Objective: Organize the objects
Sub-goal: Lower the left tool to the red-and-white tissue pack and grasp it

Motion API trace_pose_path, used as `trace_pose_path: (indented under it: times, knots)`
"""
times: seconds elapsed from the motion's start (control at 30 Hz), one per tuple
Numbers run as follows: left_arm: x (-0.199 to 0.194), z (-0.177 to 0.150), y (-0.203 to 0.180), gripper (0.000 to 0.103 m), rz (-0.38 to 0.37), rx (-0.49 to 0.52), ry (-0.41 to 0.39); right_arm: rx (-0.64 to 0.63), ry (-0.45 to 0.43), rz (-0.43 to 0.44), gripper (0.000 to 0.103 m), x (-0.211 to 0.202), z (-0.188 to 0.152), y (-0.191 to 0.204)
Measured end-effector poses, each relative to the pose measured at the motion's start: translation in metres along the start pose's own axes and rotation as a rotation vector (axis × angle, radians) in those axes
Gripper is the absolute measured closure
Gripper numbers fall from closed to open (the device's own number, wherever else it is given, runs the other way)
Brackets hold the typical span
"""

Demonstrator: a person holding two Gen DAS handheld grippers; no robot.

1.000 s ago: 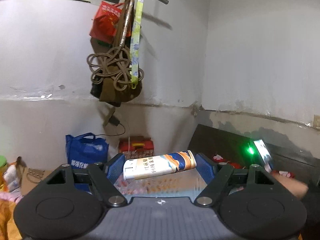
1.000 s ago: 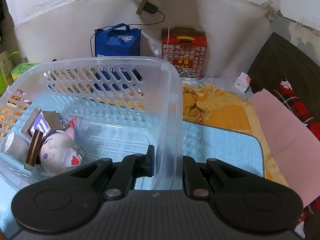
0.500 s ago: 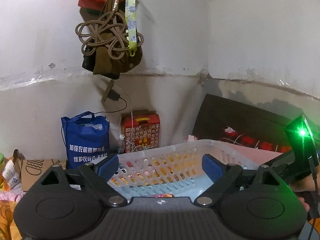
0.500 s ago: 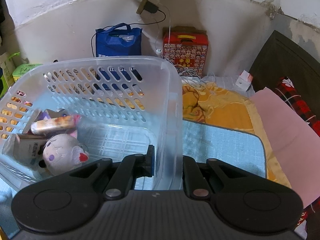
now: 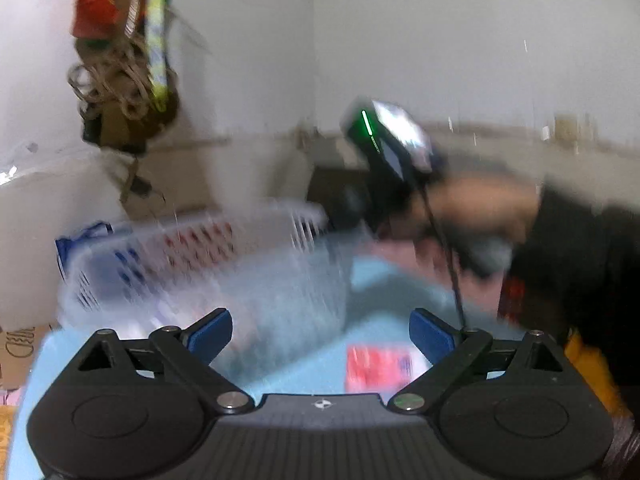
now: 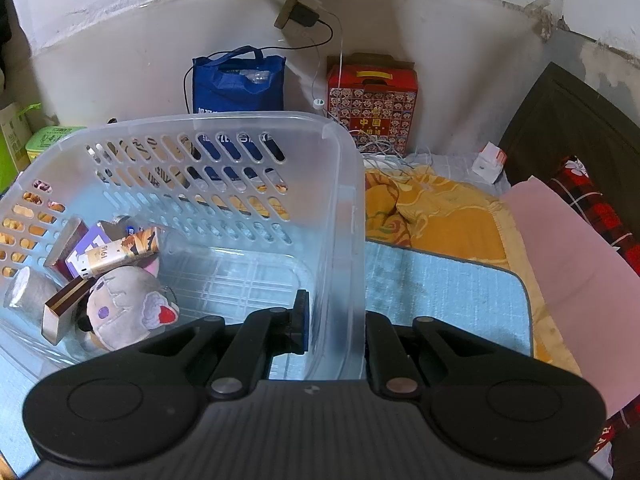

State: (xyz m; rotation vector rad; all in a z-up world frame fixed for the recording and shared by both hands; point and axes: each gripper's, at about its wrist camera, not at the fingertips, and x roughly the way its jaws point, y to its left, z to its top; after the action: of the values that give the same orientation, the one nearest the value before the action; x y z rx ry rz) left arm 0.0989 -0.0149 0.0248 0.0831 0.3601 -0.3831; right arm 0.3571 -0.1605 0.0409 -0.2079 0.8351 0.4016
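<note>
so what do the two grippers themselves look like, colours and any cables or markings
Both are matte black with round-lobed bodies, ribbed centres, silver pivot screws and a small white emblem. The left gripper has blue pads. The right gripper shows one blue pad. In the blurred left view, the right unit carries a green light and a thin black cable; the person's sleeve is black.

Tube (image 6: 120,249) now in basket (image 6: 344,184), left gripper (image 5: 320,334) empty

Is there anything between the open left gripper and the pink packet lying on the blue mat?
Nothing visible. The pink packet lies on the blue mat just ahead of the left gripper, beside the basket; the view is blurred.
</note>
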Motion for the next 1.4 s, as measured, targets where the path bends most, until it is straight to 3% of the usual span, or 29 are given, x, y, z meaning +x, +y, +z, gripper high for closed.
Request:
trace_pose_path:
  times: [0.1,0.23,0.63,0.93,1.03,1.13,1.4]
  knots:
    - [0.022,-0.024,-0.01,0.006,-0.047,-0.012,0.058,0.003,0.001,0.003,0.093,0.0,0.0,-0.001]
    - [0.039,-0.036,-0.026,0.006,-0.049,0.026,0.072,0.002,0.0,0.004,0.093,0.0,-0.002,-0.001]
    - [0.065,-0.041,-0.039,0.006,-0.065,-0.007,0.16,0.002,-0.005,0.012,0.093,-0.001,-0.003,0.001]
    - [0.077,-0.034,-0.045,0.006,-0.03,-0.023,0.192,0.001,-0.008,0.012,0.093,0.0,-0.002,0.002]
    - [0.082,-0.031,-0.046,0.012,-0.015,-0.026,0.206,0.001,-0.008,0.011,0.093,0.0,-0.002,0.002]
    - [0.085,-0.031,-0.045,0.027,-0.031,-0.04,0.217,0.001,-0.008,0.012,0.093,0.0,-0.002,0.003]
    - [0.076,-0.032,-0.036,0.027,0.001,-0.065,0.182,0.003,-0.008,0.013,0.093,0.0,-0.002,0.002]
